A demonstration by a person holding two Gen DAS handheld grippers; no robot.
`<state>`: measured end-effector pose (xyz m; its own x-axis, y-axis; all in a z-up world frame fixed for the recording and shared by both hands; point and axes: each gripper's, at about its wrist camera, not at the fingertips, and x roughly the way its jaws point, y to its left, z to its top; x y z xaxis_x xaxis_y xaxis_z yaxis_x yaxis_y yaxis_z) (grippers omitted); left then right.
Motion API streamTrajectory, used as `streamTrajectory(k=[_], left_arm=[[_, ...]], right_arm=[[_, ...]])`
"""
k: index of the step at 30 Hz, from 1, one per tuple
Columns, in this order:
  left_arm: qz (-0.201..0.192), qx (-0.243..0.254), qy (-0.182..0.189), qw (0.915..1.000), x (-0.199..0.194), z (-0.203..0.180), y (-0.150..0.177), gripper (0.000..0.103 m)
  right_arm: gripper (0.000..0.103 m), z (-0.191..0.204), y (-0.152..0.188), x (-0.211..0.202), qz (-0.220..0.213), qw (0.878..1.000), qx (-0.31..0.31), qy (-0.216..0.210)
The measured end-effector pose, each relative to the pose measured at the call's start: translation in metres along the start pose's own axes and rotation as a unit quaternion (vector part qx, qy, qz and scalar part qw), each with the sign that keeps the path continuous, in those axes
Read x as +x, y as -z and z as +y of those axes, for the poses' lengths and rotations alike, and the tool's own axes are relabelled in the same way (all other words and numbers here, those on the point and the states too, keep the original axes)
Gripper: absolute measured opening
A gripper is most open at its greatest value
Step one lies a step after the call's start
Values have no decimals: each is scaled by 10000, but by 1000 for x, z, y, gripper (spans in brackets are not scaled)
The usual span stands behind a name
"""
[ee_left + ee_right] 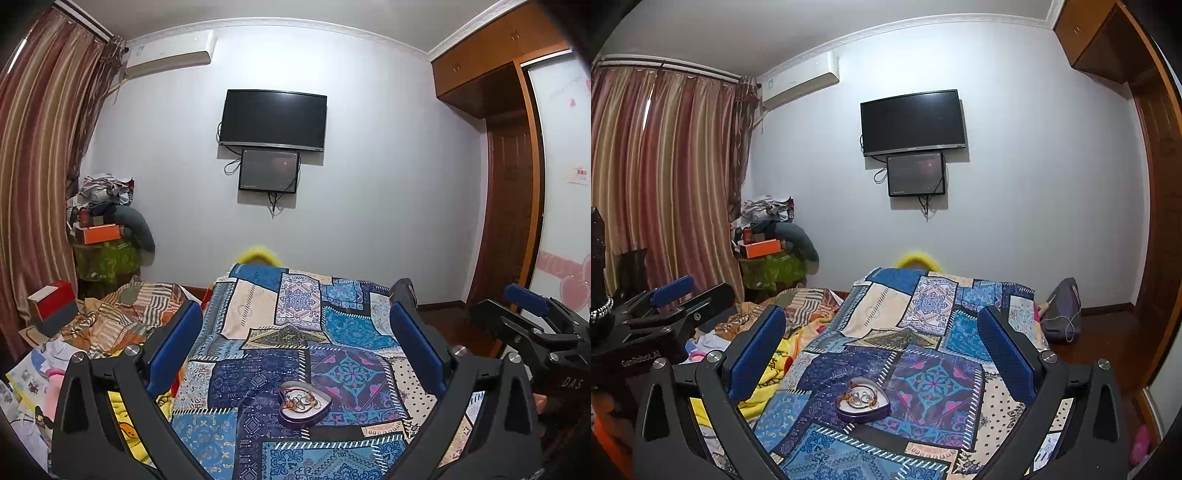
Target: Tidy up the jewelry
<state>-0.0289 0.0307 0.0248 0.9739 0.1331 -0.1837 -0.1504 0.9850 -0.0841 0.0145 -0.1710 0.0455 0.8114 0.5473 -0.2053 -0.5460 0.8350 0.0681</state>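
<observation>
A purple heart-shaped jewelry box (305, 403) lies open on a blue patchwork cloth (258, 376). It holds a tangle of gold chains, rings and a red cord. It also shows in the right wrist view (863, 401). My left gripper (295, 332) is open and empty, held above and behind the box. My right gripper (882, 336) is open and empty, also above the box. The right gripper shows at the right edge of the left wrist view (532, 317). The left gripper shows at the left of the right wrist view (665, 310).
The cloth covers a table or bed end (960, 306). Crumpled bedding (122, 314) and a red box (51, 306) lie to the left. A cluttered stand (107, 236) is by the curtain. A TV (273, 120) hangs on the far wall. A grey bag (1063, 306) sits at the right.
</observation>
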Motion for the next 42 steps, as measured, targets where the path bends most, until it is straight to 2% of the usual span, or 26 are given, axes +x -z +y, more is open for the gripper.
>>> streamTrajectory(k=[14,26,42], left_arm=[[16,90,27,10000,0,-4,-1,102],[73,116,239,9996,4,-8,0,102],[89,151,134,9998,6,-10,3,102]], right_arm=[[103,-7,-1,-1,43,9999,117,70],[103,-8,0,-1,41,9999,126,81],[103,-8,2,-1,61,9998,141,86]])
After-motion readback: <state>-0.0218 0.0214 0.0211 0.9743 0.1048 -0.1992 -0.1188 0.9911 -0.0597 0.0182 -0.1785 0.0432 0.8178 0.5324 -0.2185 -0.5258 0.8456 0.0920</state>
